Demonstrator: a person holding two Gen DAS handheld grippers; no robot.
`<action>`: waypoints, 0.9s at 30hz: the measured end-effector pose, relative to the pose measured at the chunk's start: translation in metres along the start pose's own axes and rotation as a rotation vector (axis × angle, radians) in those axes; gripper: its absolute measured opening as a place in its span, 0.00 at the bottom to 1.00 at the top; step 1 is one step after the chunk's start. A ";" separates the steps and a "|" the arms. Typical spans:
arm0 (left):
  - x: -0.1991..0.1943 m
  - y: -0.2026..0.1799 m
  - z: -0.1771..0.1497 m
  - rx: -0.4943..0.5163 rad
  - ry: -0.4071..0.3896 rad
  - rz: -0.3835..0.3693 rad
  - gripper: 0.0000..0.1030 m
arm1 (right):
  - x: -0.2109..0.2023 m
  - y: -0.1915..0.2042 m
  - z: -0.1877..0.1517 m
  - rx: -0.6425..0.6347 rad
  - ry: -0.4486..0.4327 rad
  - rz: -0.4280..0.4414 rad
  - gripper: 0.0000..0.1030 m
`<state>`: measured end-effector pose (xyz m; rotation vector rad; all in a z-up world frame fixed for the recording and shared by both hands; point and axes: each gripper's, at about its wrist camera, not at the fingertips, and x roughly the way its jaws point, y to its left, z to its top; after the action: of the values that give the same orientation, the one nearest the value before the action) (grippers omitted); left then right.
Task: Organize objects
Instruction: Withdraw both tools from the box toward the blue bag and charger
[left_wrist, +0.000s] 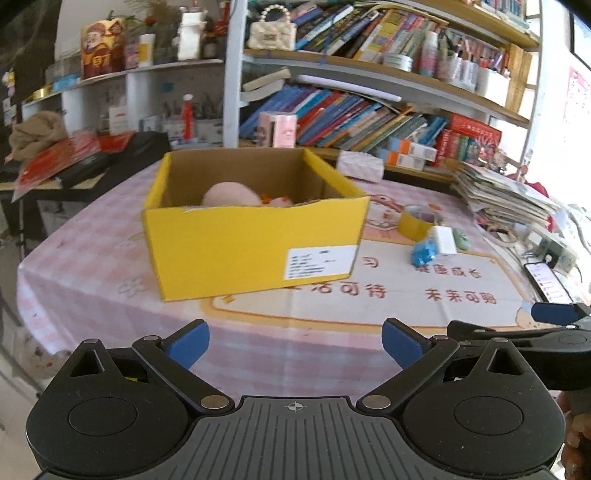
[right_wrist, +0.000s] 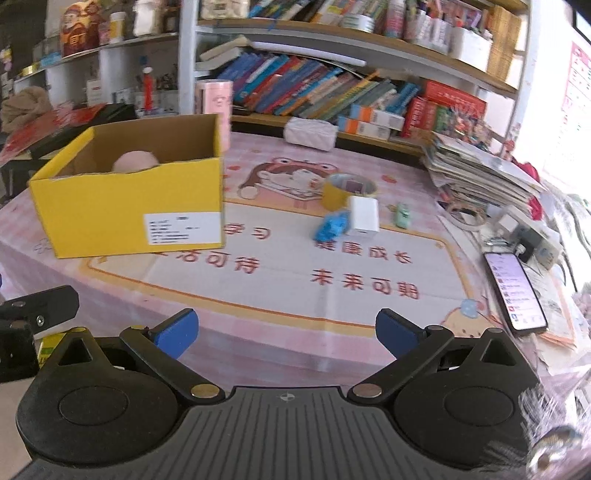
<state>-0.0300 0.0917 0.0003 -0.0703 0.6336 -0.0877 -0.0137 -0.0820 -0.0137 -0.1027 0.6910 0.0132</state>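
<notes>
Bright daylight from the blown-out right edge, soft shadows, slight blur, strong fisheye curvature at edges.

A yellow cardboard box stands open-topped on the tabletop, brown inside, with a white shipping label on its front wall. Inside lies a pale pink plush toy, with a bit of orange showing beside it. Well apart to the box's right sits a cluster: a yellow tape roll lying flat, a white charger block upright just in front of it, a crumpled blue item touching the charger's left side, and a small mint-green figure just to its right.
</notes>
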 end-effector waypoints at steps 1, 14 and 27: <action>0.002 -0.003 0.001 0.002 0.002 -0.005 0.98 | 0.001 -0.004 0.000 0.005 0.001 -0.007 1.00; 0.034 -0.045 0.016 0.055 0.023 -0.083 0.98 | 0.018 -0.048 0.005 0.067 0.021 -0.071 1.00; 0.083 -0.096 0.040 0.093 0.037 -0.149 0.98 | 0.051 -0.103 0.024 0.113 0.037 -0.123 1.00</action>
<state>0.0542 -0.0109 -0.0072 -0.0262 0.6596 -0.2631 0.0452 -0.1828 -0.0187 -0.0367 0.7203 -0.1456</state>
